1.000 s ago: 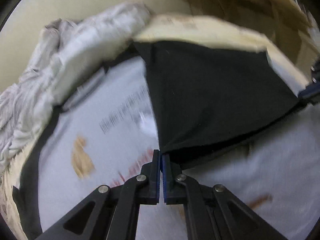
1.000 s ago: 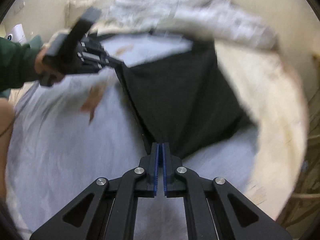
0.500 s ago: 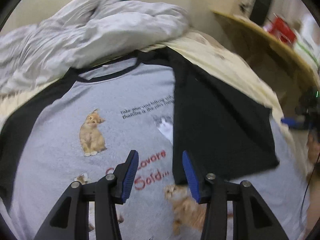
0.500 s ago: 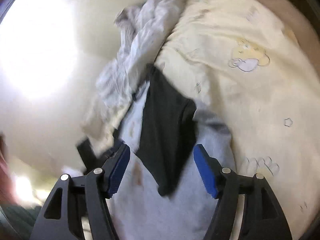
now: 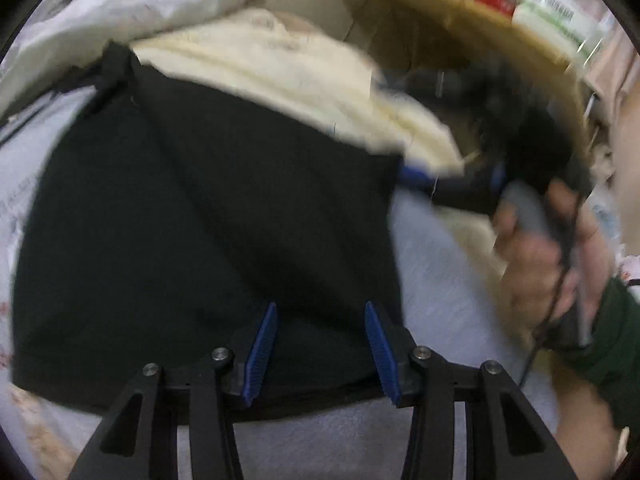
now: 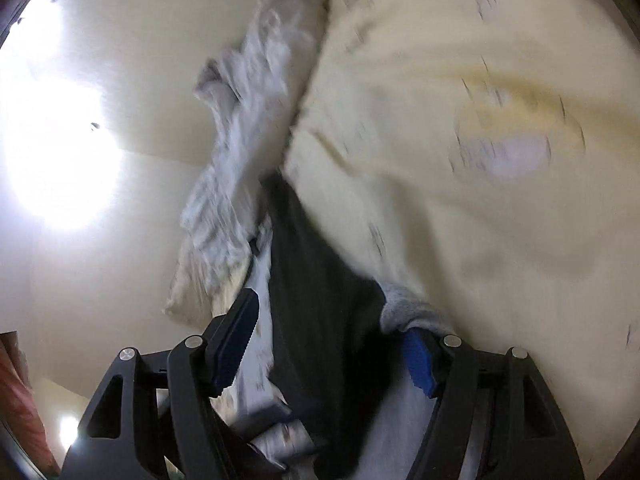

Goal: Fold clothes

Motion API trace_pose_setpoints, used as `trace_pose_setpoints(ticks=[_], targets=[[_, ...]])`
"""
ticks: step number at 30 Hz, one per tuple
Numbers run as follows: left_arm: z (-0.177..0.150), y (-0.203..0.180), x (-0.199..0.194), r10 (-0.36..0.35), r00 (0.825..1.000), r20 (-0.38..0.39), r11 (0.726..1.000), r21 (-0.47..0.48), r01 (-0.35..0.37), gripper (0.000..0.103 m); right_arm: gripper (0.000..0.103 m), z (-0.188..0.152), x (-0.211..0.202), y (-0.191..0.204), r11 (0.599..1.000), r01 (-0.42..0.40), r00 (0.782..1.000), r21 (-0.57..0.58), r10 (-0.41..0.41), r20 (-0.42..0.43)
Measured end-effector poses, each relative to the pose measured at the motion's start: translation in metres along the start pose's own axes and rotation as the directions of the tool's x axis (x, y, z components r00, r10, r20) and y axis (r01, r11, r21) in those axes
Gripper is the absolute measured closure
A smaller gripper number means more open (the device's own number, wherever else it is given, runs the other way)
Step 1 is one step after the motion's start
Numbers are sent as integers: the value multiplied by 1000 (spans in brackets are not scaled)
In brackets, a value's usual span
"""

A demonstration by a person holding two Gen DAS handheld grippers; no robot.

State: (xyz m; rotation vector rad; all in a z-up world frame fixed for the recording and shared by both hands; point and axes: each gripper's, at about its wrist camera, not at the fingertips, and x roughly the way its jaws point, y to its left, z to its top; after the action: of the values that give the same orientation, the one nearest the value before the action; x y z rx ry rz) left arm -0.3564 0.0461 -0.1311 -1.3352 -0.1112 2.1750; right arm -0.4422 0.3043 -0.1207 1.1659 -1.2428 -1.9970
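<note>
Both claws gape and hold nothing: left claw [image 5: 320, 350], right claw [image 6: 332, 344]. The shirt [image 5: 436, 264] looks soft, light and limp on the bed [image 6: 460, 120], with its black sleeve [image 5: 208, 216] laid across the body. Pinch hems or corners with both claws, or it will likely sag.

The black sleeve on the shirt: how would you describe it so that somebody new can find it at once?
Start from the cream bedsheet covering the bed, then find the pale grey shirt lying on it. The black sleeve is the large dark panel folded over that shirt, just ahead of the left gripper and its open blue-padded fingers. It is the only black fabric among pale cloths.
</note>
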Motion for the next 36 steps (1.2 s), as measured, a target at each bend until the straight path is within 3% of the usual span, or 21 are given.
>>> trace_pose_setpoints(ticks=[4, 6, 11, 16, 18, 20, 22, 26, 29, 30, 32, 36], targets=[[1, 0, 0, 8, 1000, -9, 1000, 2, -8, 56, 37, 14, -7, -14, 997, -10, 994, 74, 2, 110], [4, 2, -2, 20, 1000, -8, 1000, 12, -20, 57, 38, 18, -9, -25, 989, -39, 994, 143, 25, 105], [34, 28, -30, 30, 996, 86, 999, -27, -28, 56, 38, 23, -18, -34, 973, -97, 995, 207, 87, 57], [64, 55, -57, 44, 983, 178, 997, -66, -33, 55, 37, 18, -18, -31, 981, -85, 996, 173, 80, 33], [83, 73, -66, 69, 976, 204, 995, -87, -52, 47, 37, 18, -17, -32, 982, -81, 997, 168, 77, 27], [120, 111, -61, 116, 978, 173, 989, -111, -98, 44, 37, 20, -15, -34, 983, -79, 997, 168, 76, 19], [149, 139, -48, 114, 987, 116, 987, -123, -100, 44, 37, 21, -14, -34, 984, -75, 997, 159, 75, 8], [187, 162, -28, 135, 987, 86, 989, -78, -128, 44, 37, 24, -11, -34, 987, -69, 997, 144, 72, -13], [205, 177, -12, 147, 987, 63, 985, -96, -141, 45, 37, 26, -7, -32, 988, -62, 998, 138, 66, -23], [211, 178, -6, 147, 988, 55, 985, -103, -141, 48, 37, 27, -6, -32, 989, -59, 998, 136, 64, -27], [210, 180, -6, 147, 988, 40, 984, -107, -142, 68, 37, 27, -6, -31, 989, -59, 997, 135, 64, -30], [215, 183, 7, 130, 992, 11, 985, -113, -128, 73, 37, 26, -7, -32, 988, -73, 996, 138, 78, -36]])
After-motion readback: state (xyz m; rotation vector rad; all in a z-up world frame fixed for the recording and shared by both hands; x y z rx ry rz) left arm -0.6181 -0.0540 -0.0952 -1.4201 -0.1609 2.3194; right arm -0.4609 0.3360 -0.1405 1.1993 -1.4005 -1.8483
